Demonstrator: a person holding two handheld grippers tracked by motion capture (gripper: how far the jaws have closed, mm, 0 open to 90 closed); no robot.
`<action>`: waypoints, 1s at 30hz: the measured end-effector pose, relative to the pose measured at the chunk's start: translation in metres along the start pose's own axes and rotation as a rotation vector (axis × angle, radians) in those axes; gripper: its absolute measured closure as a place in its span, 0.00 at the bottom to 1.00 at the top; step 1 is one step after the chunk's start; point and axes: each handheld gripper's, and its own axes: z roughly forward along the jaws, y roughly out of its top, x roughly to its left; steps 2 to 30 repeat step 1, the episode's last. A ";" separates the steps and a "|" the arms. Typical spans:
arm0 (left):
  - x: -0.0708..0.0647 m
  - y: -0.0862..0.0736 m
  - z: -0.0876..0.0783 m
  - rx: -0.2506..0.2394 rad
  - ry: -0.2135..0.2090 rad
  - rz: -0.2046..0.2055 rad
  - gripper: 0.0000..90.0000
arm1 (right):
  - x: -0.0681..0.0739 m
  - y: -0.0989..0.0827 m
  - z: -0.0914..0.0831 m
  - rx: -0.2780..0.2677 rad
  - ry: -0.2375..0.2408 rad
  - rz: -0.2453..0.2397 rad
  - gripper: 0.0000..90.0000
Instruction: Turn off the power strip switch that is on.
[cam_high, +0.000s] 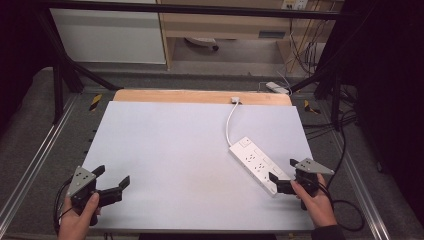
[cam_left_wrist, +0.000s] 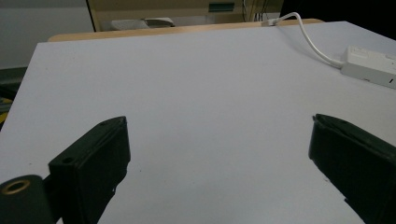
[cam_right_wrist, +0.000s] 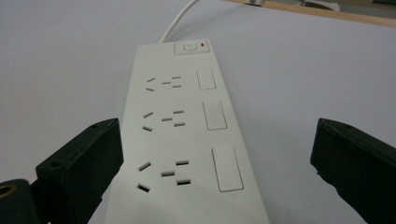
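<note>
right gripper (cam_high: 280, 181) jaws spread, straddling power strip (cam_high: 256, 164) near end at 5 o'clock, lined up to grasp | left gripper (cam_high: 111, 181) spread, idle at 7 o'clock

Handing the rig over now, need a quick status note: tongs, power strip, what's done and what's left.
Right tongs: open, jaws either side of the near end of the white power strip, not closed on it.
Left tongs: open, holding nothing, at the near left corner of the white table.
The strip lies flat on the table's right side, its cord running to the far edge.
Done: approach. Left: probably the grasp and whatever follows.
</note>
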 end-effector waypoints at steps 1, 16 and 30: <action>0.000 0.000 0.000 0.001 0.000 0.000 0.06 | 0.000 0.000 0.001 0.005 0.005 0.005 0.04; 0.000 0.000 0.000 0.001 0.000 0.000 0.06 | 0.000 0.000 0.001 0.005 0.005 0.005 0.04; 0.000 0.000 0.000 0.001 0.000 0.000 0.06 | 0.000 0.000 0.001 0.005 0.005 0.005 0.04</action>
